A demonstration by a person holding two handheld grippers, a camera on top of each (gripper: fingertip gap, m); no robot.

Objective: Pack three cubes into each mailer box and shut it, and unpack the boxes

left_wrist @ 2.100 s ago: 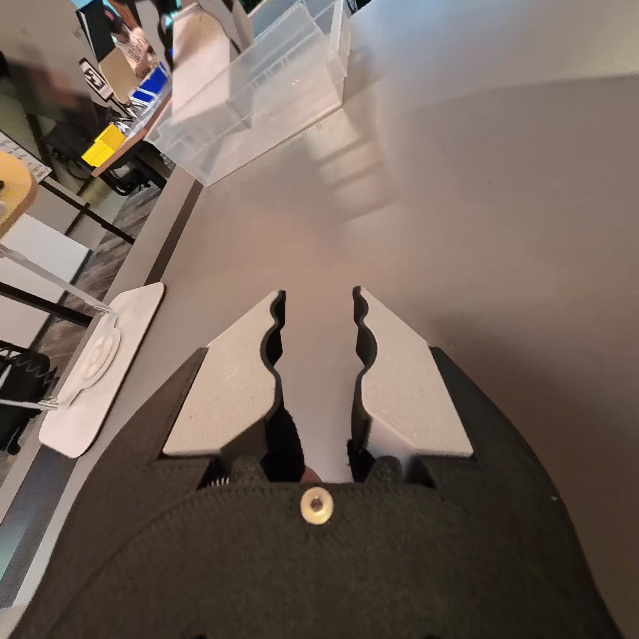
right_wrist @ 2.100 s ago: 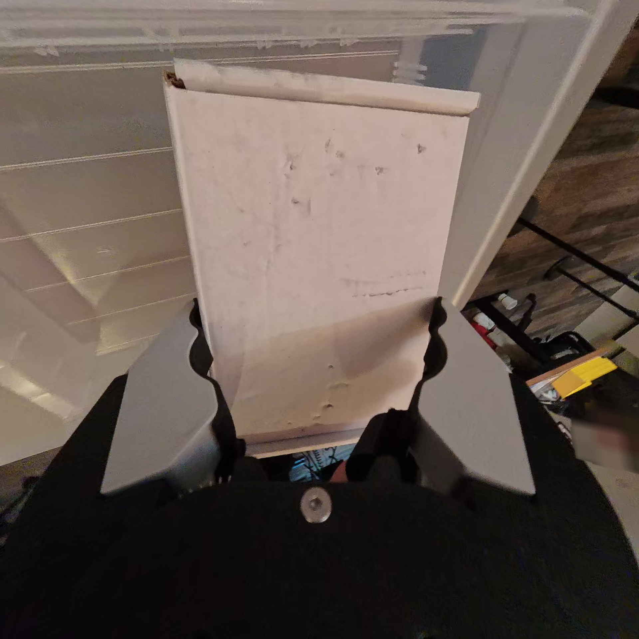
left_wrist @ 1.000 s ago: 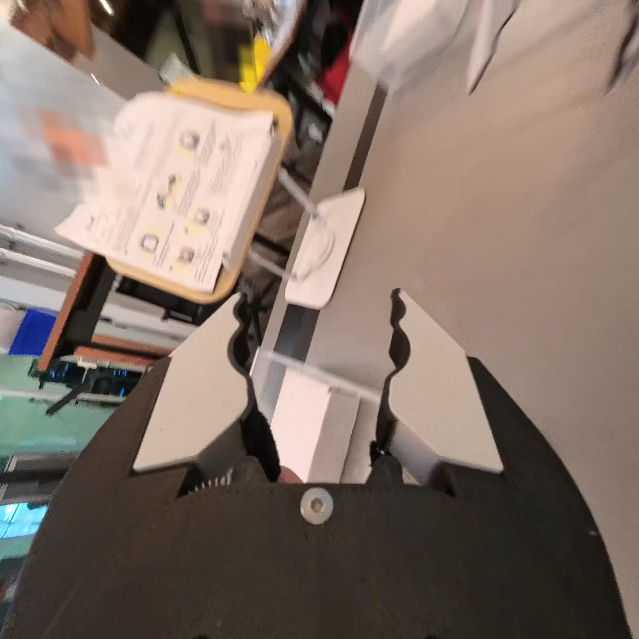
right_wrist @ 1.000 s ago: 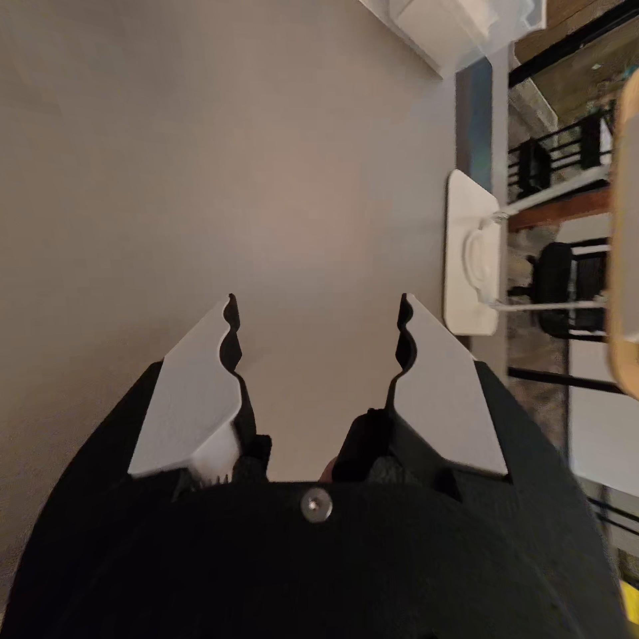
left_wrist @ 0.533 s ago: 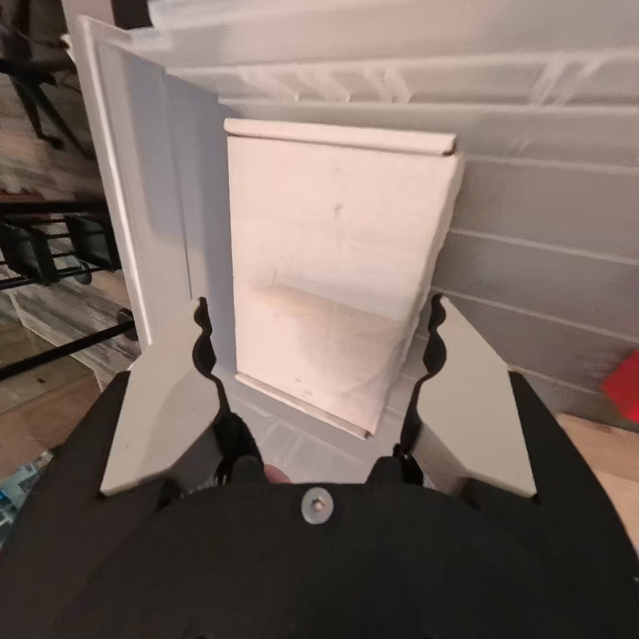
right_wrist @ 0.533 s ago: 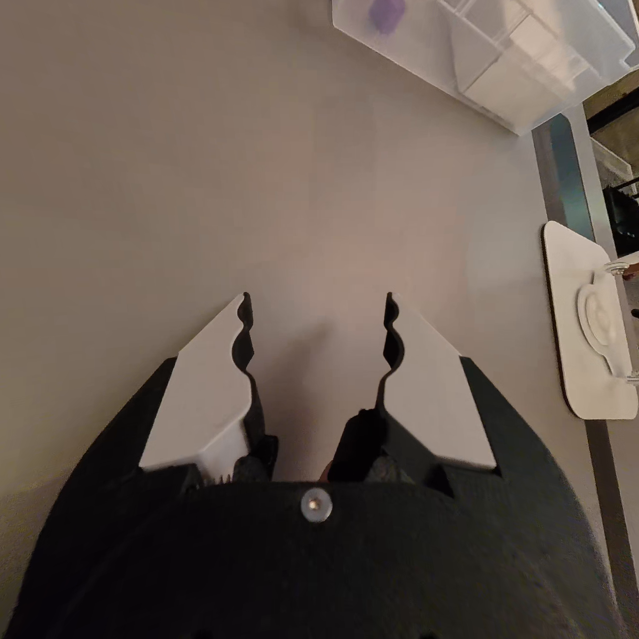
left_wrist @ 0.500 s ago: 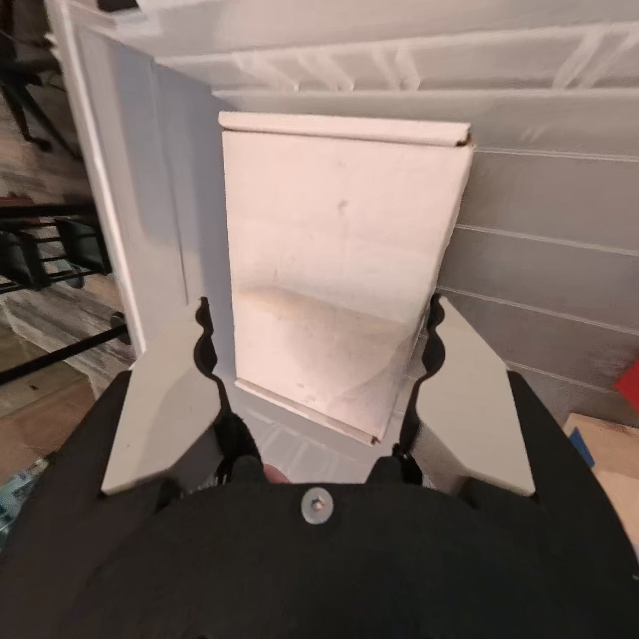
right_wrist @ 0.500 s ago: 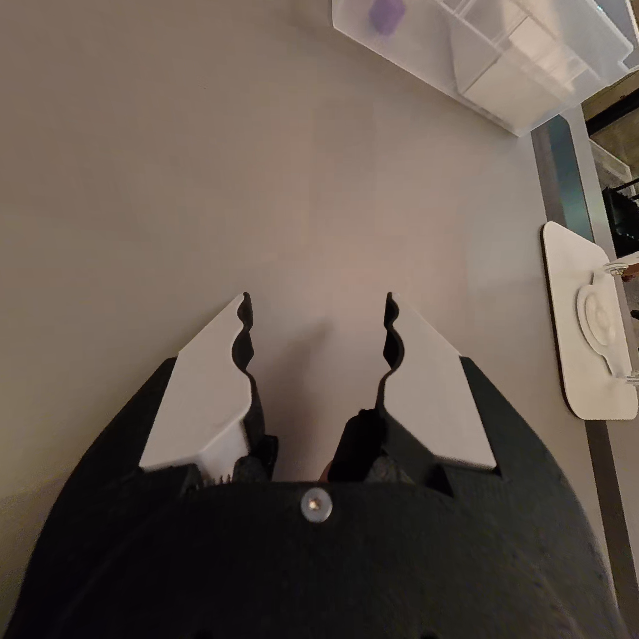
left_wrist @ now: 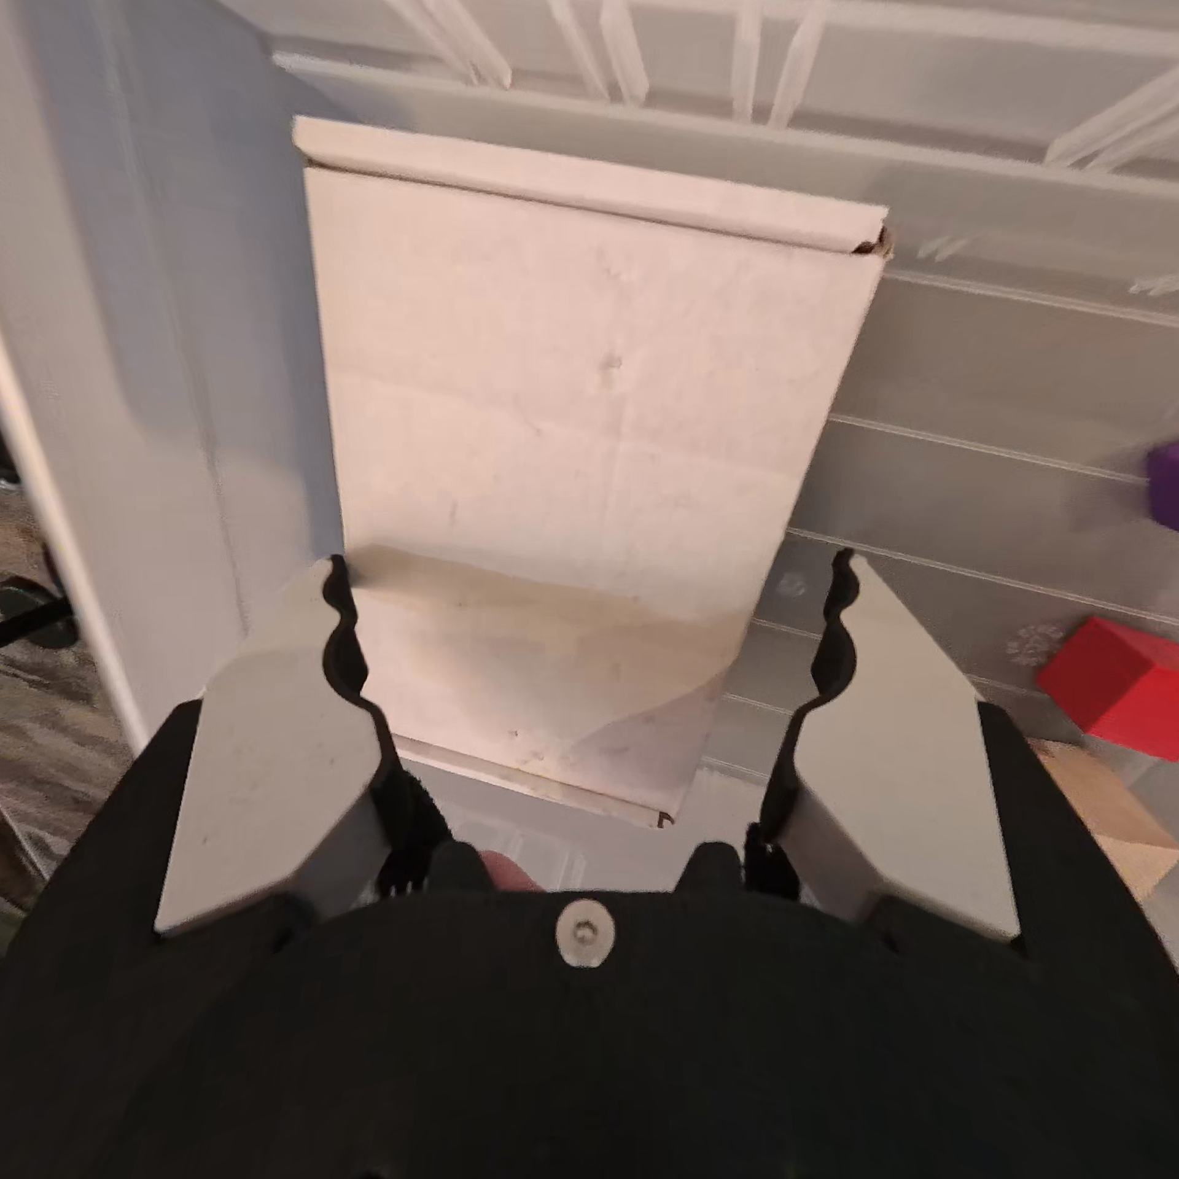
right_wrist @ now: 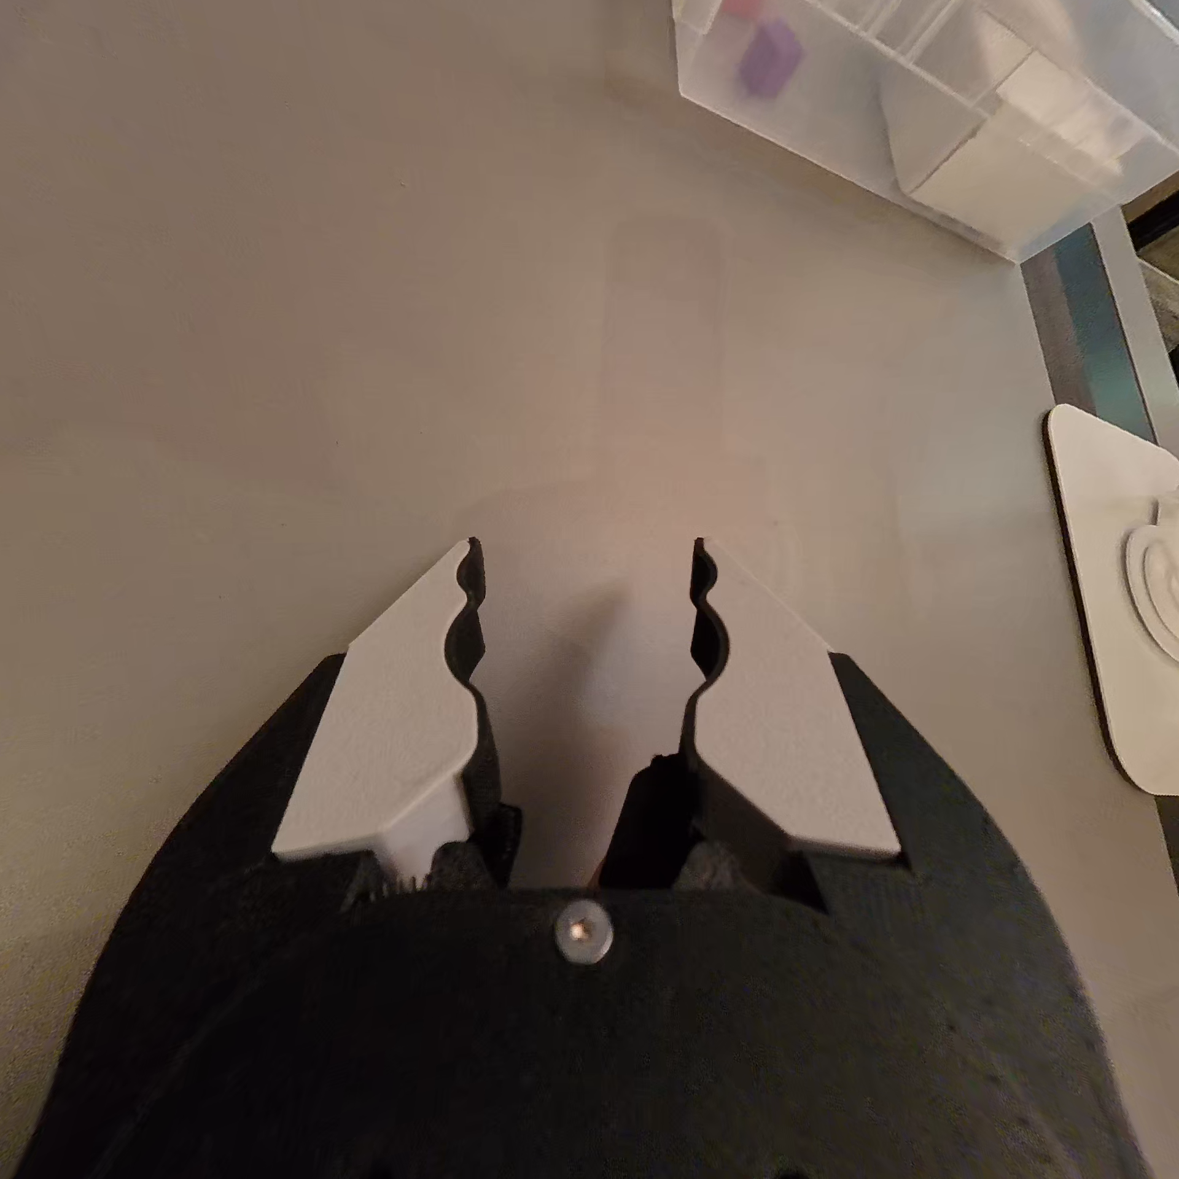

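The counter (right_wrist: 319,319) is seen bare beneath the right gripper (right_wrist: 585,555), whose fingers are spread with nothing between them; it is probably kept waiting there as the spot where a box will be set down. At the counter's far right corner the clear bin (right_wrist: 995,210) is stood, and inside it a white mailer box (left_wrist: 574,446) is seen closed and upright against the bin's left wall, likely stored on edge so that it can be lifted out by its sides. The left gripper (left_wrist: 590,568) is held over the bin with its fingers spread wide astride the box's lower part; whether the left finger already touches is hard to tell through the blur. To the box's right, a red cube (left_wrist: 1110,689) and a purple cube (left_wrist: 1164,485) are seen in the bin. Compared with half a second earlier, the box is framed closer and the cubes are newly in view.
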